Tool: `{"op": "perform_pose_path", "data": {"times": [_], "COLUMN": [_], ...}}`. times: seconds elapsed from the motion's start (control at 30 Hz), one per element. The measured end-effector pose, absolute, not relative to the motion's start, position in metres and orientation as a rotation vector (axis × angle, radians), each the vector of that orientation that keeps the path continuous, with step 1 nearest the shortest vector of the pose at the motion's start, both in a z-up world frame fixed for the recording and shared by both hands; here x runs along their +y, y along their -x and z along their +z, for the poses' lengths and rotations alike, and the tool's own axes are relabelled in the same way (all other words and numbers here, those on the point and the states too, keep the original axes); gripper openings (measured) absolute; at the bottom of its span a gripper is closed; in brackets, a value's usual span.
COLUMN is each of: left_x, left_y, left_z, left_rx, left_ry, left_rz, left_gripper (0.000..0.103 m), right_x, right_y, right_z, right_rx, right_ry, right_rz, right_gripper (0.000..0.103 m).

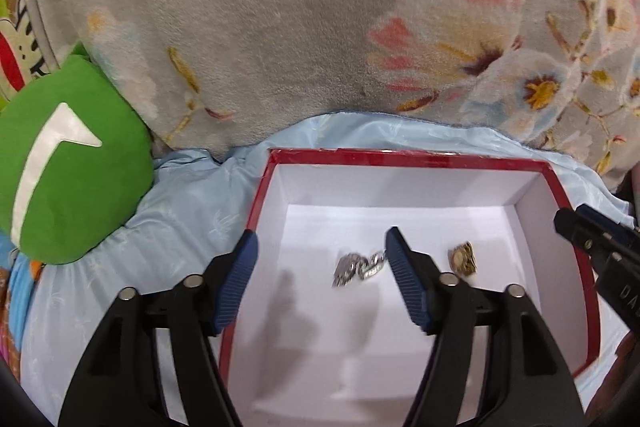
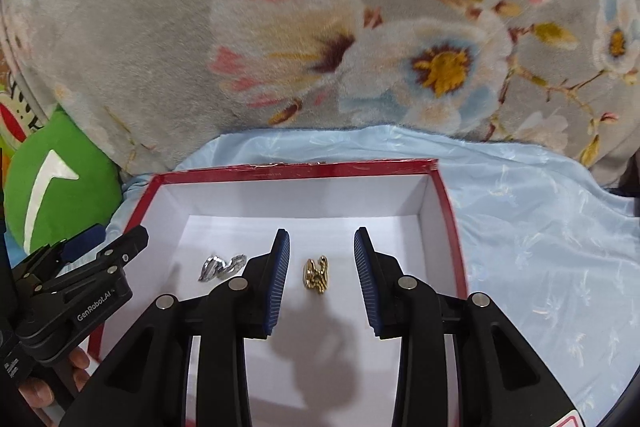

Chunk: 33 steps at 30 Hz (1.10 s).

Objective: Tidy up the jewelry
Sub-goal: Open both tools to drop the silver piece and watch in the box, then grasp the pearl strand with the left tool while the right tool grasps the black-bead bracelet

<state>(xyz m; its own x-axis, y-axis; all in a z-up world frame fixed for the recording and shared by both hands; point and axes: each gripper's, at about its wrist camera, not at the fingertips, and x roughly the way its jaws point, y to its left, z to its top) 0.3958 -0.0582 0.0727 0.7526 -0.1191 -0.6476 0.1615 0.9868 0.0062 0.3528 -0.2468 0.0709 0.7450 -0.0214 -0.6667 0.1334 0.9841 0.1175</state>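
Note:
A red-rimmed box (image 1: 404, 158) (image 2: 296, 169) with a white inside lies on pale blue cloth. On its floor rest a silver chain piece (image 1: 359, 267) (image 2: 221, 266) and, to its right, a gold chain piece (image 1: 463, 258) (image 2: 317, 275). My left gripper (image 1: 322, 239) hangs above the box with its jaws wide apart and nothing between the pads; the silver piece lies loose below them. My right gripper (image 2: 321, 238) also stands open over the box, the gold piece lying free on the floor between its blue pads (image 2: 280, 279).
A grey floral blanket (image 1: 304, 19) (image 2: 280, 27) rises behind the box. A green plush cushion (image 1: 68, 163) (image 2: 56, 183) sits at the left. Pale blue cloth (image 2: 540, 227) spreads to the right of the box. A hand (image 2: 38, 391) holds the left gripper's handle.

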Motion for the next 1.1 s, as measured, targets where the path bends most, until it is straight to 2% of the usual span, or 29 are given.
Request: {"op": "perform_pose_path", "data": {"times": [0.07, 0.2, 0.33, 0.4, 0.73, 1.03, 1.1], "left_x": [-0.052, -0.034, -0.016, -0.007, 0.017, 0.012, 0.01], "left_y": [-0.376, -0.322, -0.264, -0.24, -0.148, -0.101, -0.096], "left_z": [0.079, 0.085, 0.079, 0.071, 0.017, -0.004, -0.007], "left_rx": [0.697, 0.698, 0.7, 0.715, 0.879, 0.921, 0.928], "left_ry": [-0.059, -0.068, -0.086, -0.084, 0.016, 0.026, 0.029], "left_rz": [-0.165, -0.178, -0.169, -0.164, -0.208, -0.232, -0.233], "left_gripper": [0.071, 0.072, 0.074, 0.078, 0.079, 0.079, 0.079], "right_x": [-0.244, -0.24, -0.236, -0.234, -0.237, -0.243, -0.242], "right_y": [-0.329, -0.27, -0.208, -0.178, -0.056, -0.024, -0.027], "right_z": [0.081, 0.098, 0.098, 0.091, 0.031, -0.026, -0.035], "right_rx": [0.706, 0.671, 0.665, 0.668, 0.779, 0.858, 0.868], "right_ry": [-0.15, -0.131, -0.109, -0.101, -0.188, -0.274, -0.279], "right_rz": [-0.087, -0.089, -0.11, -0.13, -0.184, -0.23, -0.238], "right_gripper": [0.035, 0.047, 0.051, 0.052, 0.058, 0.062, 0.068]}}
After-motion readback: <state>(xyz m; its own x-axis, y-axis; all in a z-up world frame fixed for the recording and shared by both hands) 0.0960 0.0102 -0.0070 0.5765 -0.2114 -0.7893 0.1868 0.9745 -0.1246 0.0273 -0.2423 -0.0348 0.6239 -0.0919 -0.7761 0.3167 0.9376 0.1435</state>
